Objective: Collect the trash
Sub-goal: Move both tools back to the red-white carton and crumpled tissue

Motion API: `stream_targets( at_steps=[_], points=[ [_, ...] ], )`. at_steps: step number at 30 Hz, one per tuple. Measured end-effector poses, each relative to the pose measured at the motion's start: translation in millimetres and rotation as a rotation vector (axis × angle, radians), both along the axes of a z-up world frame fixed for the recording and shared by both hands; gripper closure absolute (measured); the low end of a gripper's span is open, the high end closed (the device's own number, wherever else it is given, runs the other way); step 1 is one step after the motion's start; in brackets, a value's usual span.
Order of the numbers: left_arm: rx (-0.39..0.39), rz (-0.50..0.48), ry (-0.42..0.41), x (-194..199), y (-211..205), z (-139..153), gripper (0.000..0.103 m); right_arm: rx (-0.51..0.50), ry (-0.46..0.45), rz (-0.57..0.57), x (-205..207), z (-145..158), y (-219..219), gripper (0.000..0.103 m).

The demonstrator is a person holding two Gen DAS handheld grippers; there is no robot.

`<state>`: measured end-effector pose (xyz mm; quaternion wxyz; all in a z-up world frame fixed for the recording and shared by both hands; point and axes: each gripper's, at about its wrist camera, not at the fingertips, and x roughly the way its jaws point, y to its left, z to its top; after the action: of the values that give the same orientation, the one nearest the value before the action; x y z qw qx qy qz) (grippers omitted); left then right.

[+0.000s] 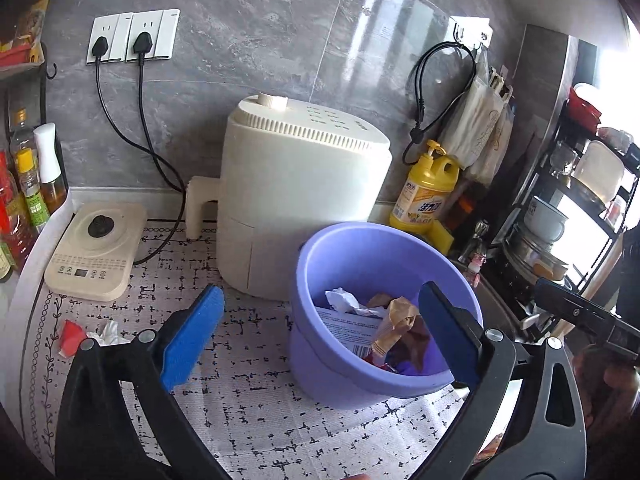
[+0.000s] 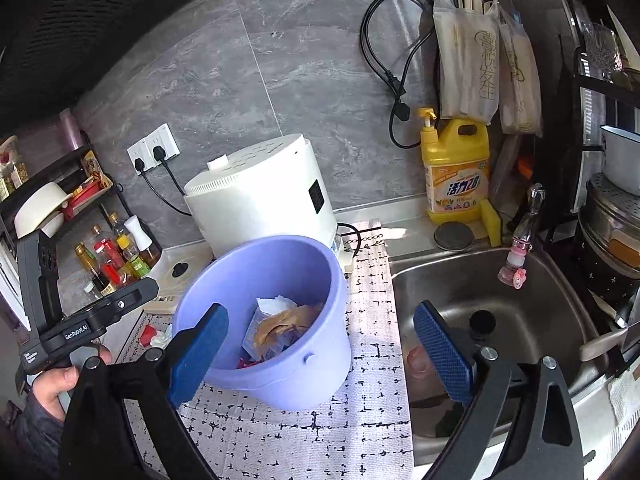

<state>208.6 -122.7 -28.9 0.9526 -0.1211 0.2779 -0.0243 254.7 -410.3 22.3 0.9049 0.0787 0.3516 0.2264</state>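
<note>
A lilac plastic bin (image 1: 320,364) stands on the patterned counter mat, holding crumpled paper and wrappers (image 1: 394,320). It also shows in the right wrist view (image 2: 316,376). My left gripper (image 1: 320,334) is open and empty, its blue pads either side of the bin's near rim. My right gripper (image 2: 318,354) is open and empty, above the bin's right side and the sink edge. A red scrap (image 1: 72,336) and a crumpled white tissue (image 1: 108,330) lie on the mat to the bin's left; they also show in the right wrist view (image 2: 154,336).
A white air fryer (image 1: 296,196) stands behind the bin. An induction base (image 1: 96,248) and oil bottles (image 1: 28,196) are at the left. A yellow detergent bottle (image 2: 456,168), a steel sink (image 2: 492,304) and a dish rack (image 2: 608,208) are to the right.
</note>
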Motion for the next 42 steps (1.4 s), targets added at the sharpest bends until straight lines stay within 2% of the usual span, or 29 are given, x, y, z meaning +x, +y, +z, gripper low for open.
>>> stream_targets(
  at_steps=[16,28,33,42],
  points=[
    [0.020,0.189,0.060,-61,122,-14,0.006,0.019,0.029,0.185,-12,-6,128,0.008],
    [0.020,0.294,0.108,-97,194,-32,0.006,-0.004,0.042,0.337,-27,-12,228,0.008],
    [0.024,0.301,0.128,-107,214,-40,0.006,-0.045,0.028,0.368,-30,-23,265,0.008],
    [-0.018,0.272,0.169,-99,236,-67,0.006,-0.083,0.114,0.408,-19,-62,311,0.014]
  ],
)
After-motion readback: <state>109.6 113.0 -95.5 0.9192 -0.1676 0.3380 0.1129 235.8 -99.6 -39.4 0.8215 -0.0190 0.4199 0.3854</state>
